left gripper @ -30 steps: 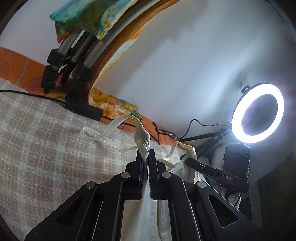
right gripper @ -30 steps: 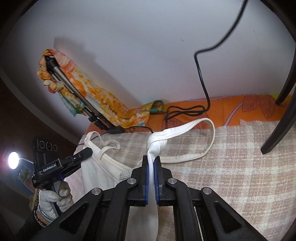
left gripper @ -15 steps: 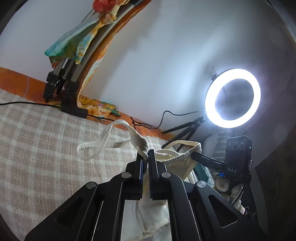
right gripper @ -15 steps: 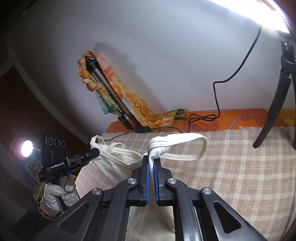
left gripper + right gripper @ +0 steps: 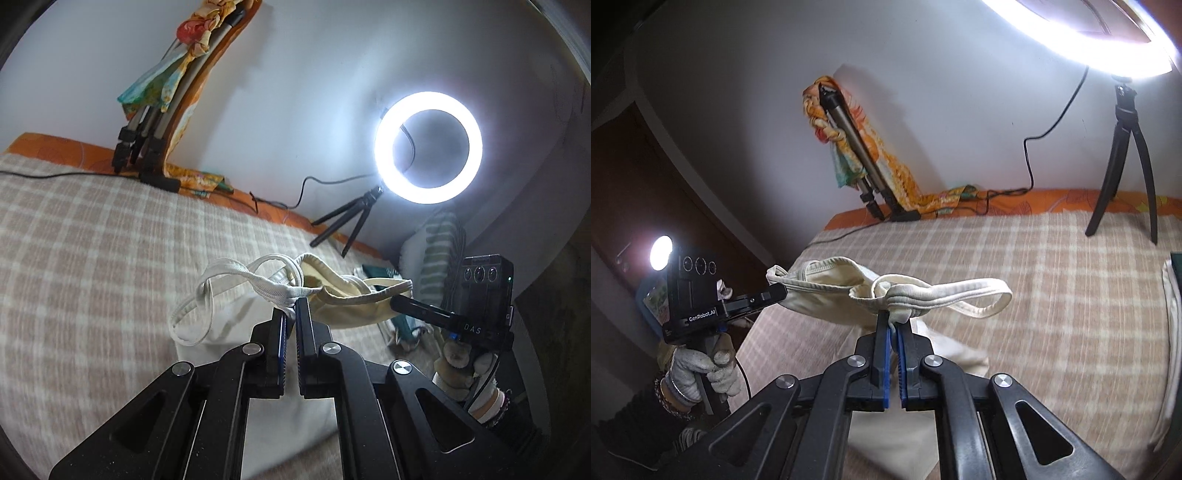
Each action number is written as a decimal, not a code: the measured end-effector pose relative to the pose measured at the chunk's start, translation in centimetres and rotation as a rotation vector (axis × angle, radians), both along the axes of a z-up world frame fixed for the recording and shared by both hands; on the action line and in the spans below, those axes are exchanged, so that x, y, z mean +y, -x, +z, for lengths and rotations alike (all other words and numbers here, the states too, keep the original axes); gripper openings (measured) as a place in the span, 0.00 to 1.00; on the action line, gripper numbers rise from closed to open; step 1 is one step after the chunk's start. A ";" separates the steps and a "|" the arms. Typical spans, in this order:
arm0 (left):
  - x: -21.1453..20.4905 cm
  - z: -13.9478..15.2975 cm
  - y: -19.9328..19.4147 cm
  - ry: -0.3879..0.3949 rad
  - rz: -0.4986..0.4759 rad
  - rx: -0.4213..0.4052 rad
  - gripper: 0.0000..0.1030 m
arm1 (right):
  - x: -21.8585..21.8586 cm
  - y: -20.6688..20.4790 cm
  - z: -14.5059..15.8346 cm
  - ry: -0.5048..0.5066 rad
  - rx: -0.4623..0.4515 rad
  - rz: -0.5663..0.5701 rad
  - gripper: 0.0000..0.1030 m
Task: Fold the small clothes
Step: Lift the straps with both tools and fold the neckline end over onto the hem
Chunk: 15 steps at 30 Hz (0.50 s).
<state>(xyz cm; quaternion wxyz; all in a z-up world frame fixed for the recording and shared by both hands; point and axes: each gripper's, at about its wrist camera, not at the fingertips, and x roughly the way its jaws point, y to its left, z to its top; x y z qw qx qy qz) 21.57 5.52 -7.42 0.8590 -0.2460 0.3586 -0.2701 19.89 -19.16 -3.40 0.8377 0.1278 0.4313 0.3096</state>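
A cream tank top [image 5: 343, 306] hangs in the air between my two grippers, above the checked blanket [image 5: 110, 251]. My left gripper [image 5: 291, 314] is shut on one bunched shoulder strap [image 5: 284, 293]. My right gripper [image 5: 894, 320] is shut on the other strap [image 5: 905, 301]. The right gripper also shows in the left wrist view [image 5: 402, 304], and the left gripper shows in the right wrist view [image 5: 777, 293], each pinching the top's upper edge. The body of the top [image 5: 916, 417] drops down behind the jaws onto the blanket.
A lit ring light [image 5: 428, 147] on a small black tripod [image 5: 351, 225] stands at the bed's far right. A folded tripod wrapped in a patterned scarf [image 5: 857, 147] leans on the wall. Black cables [image 5: 1001, 194] lie along the orange sheet. Striped clothes [image 5: 439, 251] are piled at the right.
Both grippers have risen and pulled back from the wall with the straps held. The top now hangs higher and stretched between them. Both views look further down the bed.
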 end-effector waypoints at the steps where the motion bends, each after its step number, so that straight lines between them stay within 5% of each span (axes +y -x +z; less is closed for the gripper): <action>1: -0.1 -0.1 0.6 -0.005 -0.002 0.003 0.03 | 0.1 0.7 -0.2 0.006 0.002 0.004 0.01; 15: -2.0 -5.3 7.9 -0.250 -0.105 0.063 0.04 | 0.5 8.6 -5.6 0.138 0.044 0.009 0.01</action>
